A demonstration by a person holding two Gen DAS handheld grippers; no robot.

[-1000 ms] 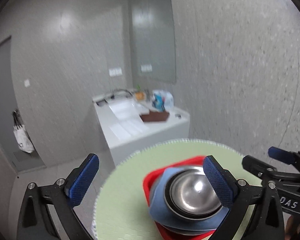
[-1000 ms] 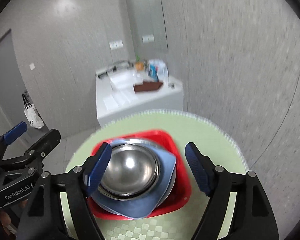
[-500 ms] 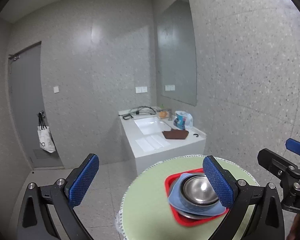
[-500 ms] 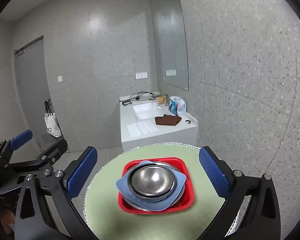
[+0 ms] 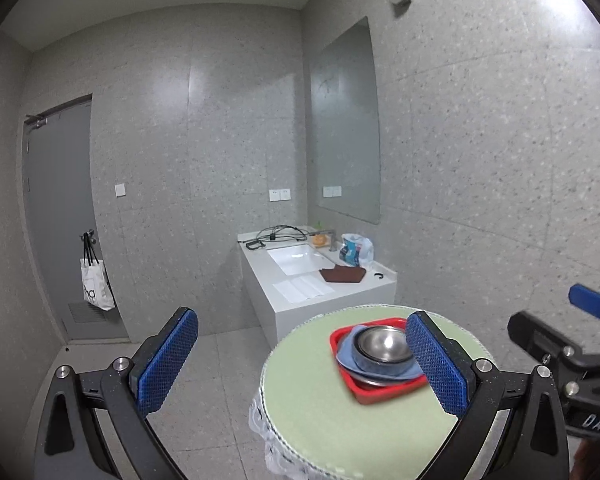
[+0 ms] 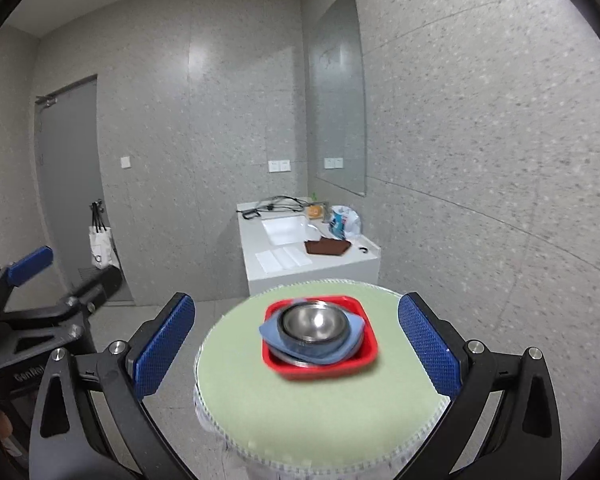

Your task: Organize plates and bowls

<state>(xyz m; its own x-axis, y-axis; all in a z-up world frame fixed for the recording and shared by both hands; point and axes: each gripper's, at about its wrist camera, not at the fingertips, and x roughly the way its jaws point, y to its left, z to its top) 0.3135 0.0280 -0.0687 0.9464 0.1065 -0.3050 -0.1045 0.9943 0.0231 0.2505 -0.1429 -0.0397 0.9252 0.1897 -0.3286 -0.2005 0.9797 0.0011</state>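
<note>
On the round green table a steel bowl nests in blue and red plates. Both the left gripper and right gripper gape wide, holding nothing. Judged stacked; keep clear to avoid nudging it.

Evenly, softly lit, rather dim. Pale glare on the wall at upper centre. Strong fisheye bending, black vignette in corners. Motion blur on the red tray.

"DAS" is printed on the right gripper; "GenRo", cut off, on the left gripper.
</note>
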